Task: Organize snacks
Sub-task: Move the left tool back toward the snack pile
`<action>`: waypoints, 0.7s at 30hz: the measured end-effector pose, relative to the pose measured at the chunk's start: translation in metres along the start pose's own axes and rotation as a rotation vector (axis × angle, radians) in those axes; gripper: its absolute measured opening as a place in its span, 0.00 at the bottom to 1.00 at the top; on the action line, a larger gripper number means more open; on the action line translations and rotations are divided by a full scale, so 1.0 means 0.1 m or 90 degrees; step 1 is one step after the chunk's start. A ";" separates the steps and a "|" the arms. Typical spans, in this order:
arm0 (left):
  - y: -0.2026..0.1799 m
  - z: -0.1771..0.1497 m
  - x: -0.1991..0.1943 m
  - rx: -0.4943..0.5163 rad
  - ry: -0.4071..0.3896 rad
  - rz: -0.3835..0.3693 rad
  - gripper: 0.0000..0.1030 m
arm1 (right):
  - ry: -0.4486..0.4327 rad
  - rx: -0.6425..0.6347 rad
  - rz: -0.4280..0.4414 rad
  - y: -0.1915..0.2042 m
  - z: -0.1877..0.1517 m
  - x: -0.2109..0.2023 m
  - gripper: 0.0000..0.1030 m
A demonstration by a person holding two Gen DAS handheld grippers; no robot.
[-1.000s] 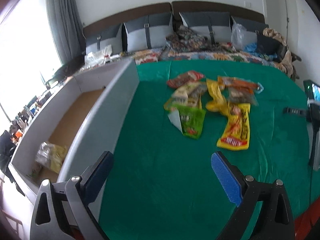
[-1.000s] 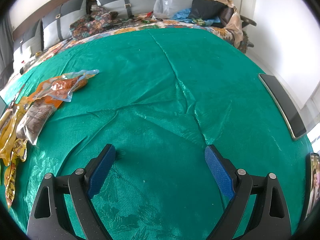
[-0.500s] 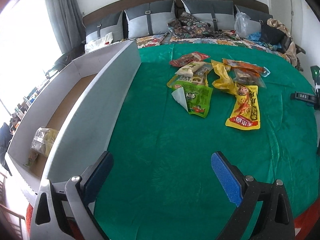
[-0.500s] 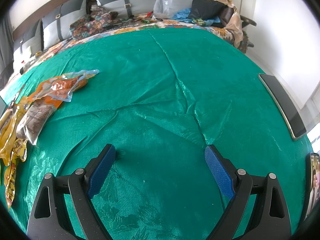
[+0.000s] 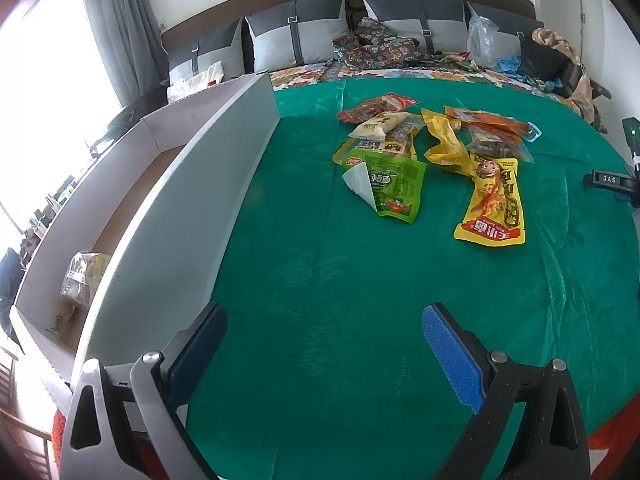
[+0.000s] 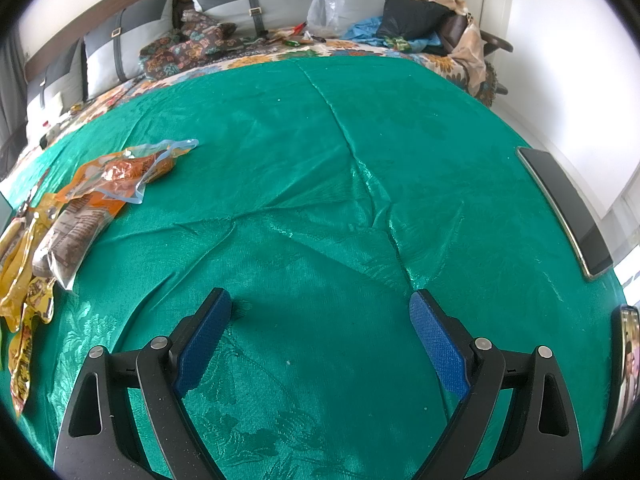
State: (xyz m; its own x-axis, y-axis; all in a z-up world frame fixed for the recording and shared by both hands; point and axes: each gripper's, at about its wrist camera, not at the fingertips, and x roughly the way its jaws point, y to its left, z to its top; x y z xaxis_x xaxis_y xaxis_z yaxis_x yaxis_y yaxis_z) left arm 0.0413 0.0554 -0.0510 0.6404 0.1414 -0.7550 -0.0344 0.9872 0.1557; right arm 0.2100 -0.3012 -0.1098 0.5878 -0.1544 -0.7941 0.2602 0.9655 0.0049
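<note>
The left gripper stands wide, nothing between its blue pads, over bare green cloth. Well ahead of it and a little to the right lies the snack pile: a green pack nearest, with a white flap curled at its left edge, a yellow pack to its right, and behind them a pale pack, a red pack and an orange pack, overlapping one another. Just left of the left finger runs the white wall of a box — inside it, at the near end, one clear bag.

The right gripper is also wide and holds nothing, low over the cloth. Snacks lie far to its left — an orange bag, a brown pack and yellow packs at the frame edge. A dark phone lies well to its right.
</note>
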 end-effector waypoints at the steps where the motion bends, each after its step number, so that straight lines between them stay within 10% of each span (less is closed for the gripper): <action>1: -0.01 0.00 0.00 0.001 0.000 0.001 0.95 | 0.000 0.000 0.000 0.00 0.00 0.00 0.90; 21: -0.03 -0.05 0.08 0.008 0.016 0.000 0.95 | 0.000 0.000 0.000 0.00 0.00 0.00 0.90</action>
State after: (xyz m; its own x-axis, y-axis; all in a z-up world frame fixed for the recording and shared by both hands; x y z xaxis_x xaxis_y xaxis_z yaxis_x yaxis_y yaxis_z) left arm 0.0429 0.0535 -0.0603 0.6212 0.1427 -0.7705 -0.0237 0.9863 0.1635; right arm 0.2100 -0.3012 -0.1098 0.5879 -0.1546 -0.7940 0.2603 0.9655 0.0048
